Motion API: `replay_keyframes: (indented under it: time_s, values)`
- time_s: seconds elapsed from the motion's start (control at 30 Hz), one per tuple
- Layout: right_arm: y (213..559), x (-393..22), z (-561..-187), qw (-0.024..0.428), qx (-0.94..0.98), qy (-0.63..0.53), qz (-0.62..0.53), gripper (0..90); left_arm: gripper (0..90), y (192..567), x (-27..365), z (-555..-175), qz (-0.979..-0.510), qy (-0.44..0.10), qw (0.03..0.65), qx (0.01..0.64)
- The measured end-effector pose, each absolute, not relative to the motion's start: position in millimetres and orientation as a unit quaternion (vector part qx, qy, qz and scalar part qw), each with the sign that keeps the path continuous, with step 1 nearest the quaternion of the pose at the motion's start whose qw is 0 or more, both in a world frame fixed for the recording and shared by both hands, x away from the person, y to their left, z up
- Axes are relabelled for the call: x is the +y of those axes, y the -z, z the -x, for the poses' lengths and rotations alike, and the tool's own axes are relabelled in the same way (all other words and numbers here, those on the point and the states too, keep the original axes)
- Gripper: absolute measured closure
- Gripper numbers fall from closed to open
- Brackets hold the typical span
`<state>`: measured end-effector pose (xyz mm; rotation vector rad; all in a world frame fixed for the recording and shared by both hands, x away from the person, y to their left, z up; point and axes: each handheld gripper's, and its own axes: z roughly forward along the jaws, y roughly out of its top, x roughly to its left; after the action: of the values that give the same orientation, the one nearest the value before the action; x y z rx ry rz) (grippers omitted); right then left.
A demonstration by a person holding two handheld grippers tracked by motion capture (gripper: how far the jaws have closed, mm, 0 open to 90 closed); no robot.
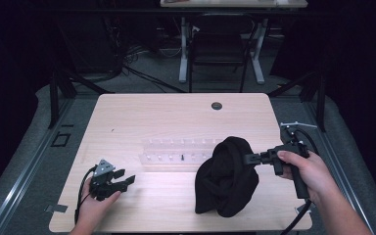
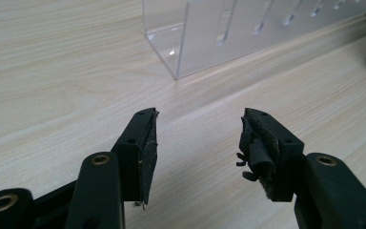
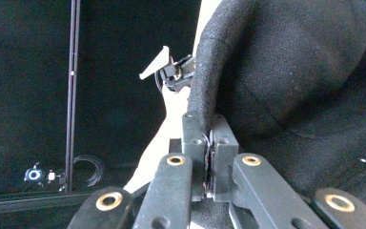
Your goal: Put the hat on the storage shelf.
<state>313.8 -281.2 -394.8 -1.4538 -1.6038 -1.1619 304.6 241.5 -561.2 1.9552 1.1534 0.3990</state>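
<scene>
A black knit beanie (image 1: 226, 177) hangs at the table's front right, its lower part bunched on the wood. My right gripper (image 1: 247, 158) is shut on its edge and holds it up from the right side; in the right gripper view the jaws pinch the beanie's rim (image 3: 209, 114) and the black cloth (image 3: 305, 76) spreads to the right. My left gripper (image 1: 127, 180) rests near the front left of the table, open with nothing between its fingers (image 2: 143, 143). It shows far off past the beanie as the left gripper (image 3: 171, 71).
A clear acrylic rack (image 1: 176, 154) with slots lies across the middle of the wooden table (image 1: 176, 112); its corner (image 2: 181, 47) stands just ahead of the left gripper. A round cable hole (image 1: 217, 105) sits at the table's far side. A chair (image 1: 218, 44) stands beyond.
</scene>
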Motion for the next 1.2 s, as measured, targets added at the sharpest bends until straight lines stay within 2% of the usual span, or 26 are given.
replay_keyframes:
  time_s: [0.33,1.2]
  values:
    - [373.0,-287.3,-314.8,0.309,-0.611,0.463,0.563,88.2,46.8,561.5,241.4,-304.8,-0.775,-0.158,0.407,0.458]
    - [332.5,-294.7,-328.2,0.279,-0.602,0.498,0.558,88.2,46.2,562.2,241.7,-305.4,-0.774,-0.158,0.407,0.459]
